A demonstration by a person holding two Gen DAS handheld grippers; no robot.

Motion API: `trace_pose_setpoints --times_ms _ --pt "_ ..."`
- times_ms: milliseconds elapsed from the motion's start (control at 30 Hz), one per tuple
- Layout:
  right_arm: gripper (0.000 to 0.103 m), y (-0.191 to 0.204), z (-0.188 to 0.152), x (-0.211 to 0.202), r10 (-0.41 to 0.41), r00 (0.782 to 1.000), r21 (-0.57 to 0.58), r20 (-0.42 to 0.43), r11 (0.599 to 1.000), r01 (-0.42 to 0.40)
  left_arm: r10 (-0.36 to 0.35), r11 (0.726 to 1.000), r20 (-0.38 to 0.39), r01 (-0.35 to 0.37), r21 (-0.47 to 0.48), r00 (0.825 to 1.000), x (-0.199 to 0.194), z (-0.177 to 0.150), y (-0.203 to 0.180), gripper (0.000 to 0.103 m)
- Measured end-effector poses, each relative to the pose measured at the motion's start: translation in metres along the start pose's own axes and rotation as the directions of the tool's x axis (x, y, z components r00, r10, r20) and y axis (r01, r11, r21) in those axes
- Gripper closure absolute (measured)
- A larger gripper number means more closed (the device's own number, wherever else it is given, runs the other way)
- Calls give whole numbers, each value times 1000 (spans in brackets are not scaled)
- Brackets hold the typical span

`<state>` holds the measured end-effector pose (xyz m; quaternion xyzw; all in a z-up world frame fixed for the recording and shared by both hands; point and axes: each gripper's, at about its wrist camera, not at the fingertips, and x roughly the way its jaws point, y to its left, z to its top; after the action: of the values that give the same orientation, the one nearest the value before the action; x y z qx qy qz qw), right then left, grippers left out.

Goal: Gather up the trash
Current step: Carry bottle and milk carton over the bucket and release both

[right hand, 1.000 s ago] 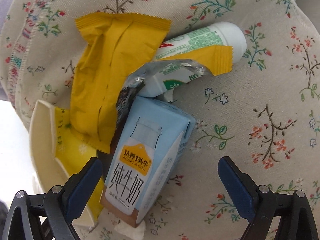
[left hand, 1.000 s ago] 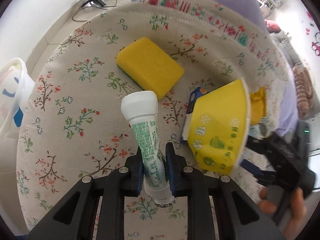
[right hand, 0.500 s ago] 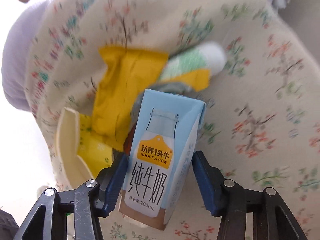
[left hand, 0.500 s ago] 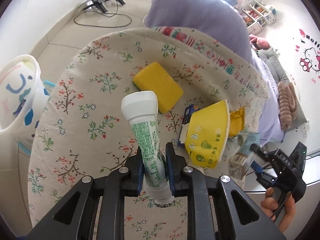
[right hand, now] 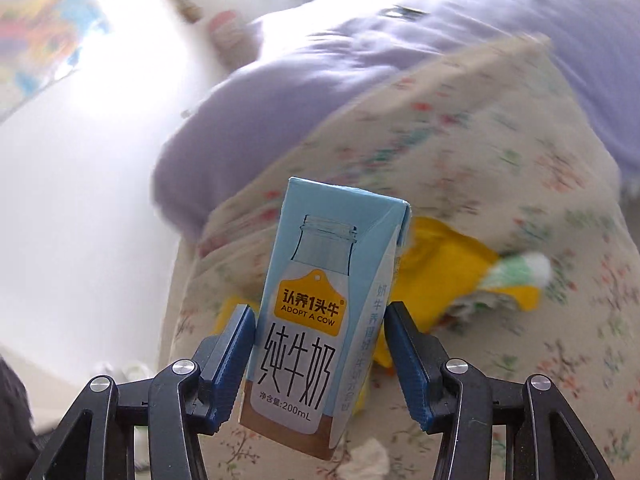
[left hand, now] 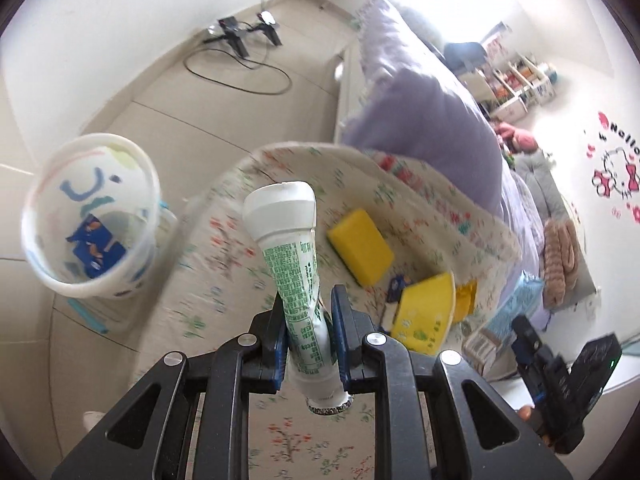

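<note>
In the left wrist view the bin [left hand: 90,216] stands on the floor left of the cloth-covered table [left hand: 224,264], on which the sponge [left hand: 360,246] lies, with the paper bowl [left hand: 426,318] nearer right.

The milk carton [right hand: 320,312] reads "认养1头牛", "ADOPT A COW", "纯牛奶" and "净含量:200mL".

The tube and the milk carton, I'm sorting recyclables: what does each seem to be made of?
Tube: seemingly soft plastic, matte white with green print; it creases where the left tool pinches it, and its crimped end looks metallic. Milk carton: likely coated paperboard, smooth with a slight sheen, with sharp folded edges.
</note>
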<state>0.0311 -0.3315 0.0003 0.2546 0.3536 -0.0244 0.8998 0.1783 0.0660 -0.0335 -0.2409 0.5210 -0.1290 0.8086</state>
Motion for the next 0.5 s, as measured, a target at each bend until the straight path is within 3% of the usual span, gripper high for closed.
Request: trace_pose_setpoints --times_ms 333,500 --pt "45 69 -36 25 114 992 -228 -43 966 -121 106 986 -13 -107 -128 994 -21 38 82 82" --pt "45 104 -54 54 133 985 -283 -112 946 -160 202 967 -29 -204 -150 979 -25 52 124 82"
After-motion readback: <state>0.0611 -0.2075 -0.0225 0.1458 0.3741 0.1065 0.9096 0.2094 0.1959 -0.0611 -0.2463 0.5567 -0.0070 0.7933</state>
